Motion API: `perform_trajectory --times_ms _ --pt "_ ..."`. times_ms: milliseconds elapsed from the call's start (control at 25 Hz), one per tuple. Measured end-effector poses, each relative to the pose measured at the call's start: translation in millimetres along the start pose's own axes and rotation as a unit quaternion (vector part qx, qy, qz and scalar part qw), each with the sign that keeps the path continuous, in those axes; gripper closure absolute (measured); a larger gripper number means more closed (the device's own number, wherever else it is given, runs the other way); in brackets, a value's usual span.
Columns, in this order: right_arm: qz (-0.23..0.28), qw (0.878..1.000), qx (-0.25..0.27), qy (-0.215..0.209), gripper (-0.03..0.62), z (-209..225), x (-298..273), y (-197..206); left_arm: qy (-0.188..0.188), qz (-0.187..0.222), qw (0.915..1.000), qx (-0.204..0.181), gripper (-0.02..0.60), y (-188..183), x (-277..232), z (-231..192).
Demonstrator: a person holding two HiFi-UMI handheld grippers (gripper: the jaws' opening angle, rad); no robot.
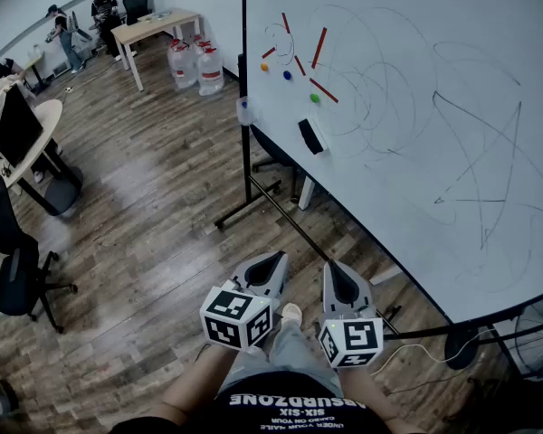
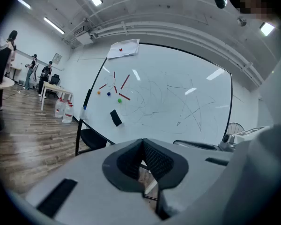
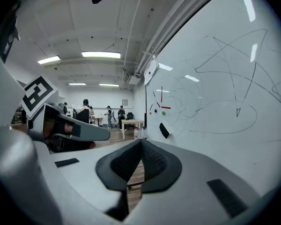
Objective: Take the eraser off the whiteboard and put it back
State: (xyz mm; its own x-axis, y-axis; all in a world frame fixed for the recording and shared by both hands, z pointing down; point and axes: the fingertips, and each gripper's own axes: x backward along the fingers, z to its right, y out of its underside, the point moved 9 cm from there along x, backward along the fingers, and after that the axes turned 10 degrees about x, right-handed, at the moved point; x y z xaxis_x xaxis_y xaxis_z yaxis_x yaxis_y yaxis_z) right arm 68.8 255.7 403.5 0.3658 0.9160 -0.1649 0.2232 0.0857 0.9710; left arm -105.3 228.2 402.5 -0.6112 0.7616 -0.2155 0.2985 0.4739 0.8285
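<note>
The black eraser sticks to the whiteboard, just below a green dot. The left gripper and right gripper are well apart from it, fingers closed together on nothing.

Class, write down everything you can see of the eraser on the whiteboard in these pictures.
The eraser is a small, oblong, nearly black block with a pale edge against the board. It clings, tilted, to the whiteboard, just below the green magnet. Nothing but the board touches it.
</note>
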Motion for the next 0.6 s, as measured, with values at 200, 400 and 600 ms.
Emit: perform_trajectory --times_ms 200,400,600 --pt "0.011 1.0 0.006 0.003 0.597 16.4 -18.0 -4.5 0.011 0.014 0.9998 -0.003 0.575 -13.8 -22.3 -3.6" --pt "0.018 1.0 0.007 0.012 0.595 38.6 -34.0 -9.9 0.013 0.025 0.9995 -0.014 0.575 -32.0 -43.4 -2.5" --pt "0.022 1.0 0.004 0.013 0.595 54.1 -55.8 -12.3 0.011 0.029 0.9994 -0.017 0.575 -44.1 -65.3 -8.9"
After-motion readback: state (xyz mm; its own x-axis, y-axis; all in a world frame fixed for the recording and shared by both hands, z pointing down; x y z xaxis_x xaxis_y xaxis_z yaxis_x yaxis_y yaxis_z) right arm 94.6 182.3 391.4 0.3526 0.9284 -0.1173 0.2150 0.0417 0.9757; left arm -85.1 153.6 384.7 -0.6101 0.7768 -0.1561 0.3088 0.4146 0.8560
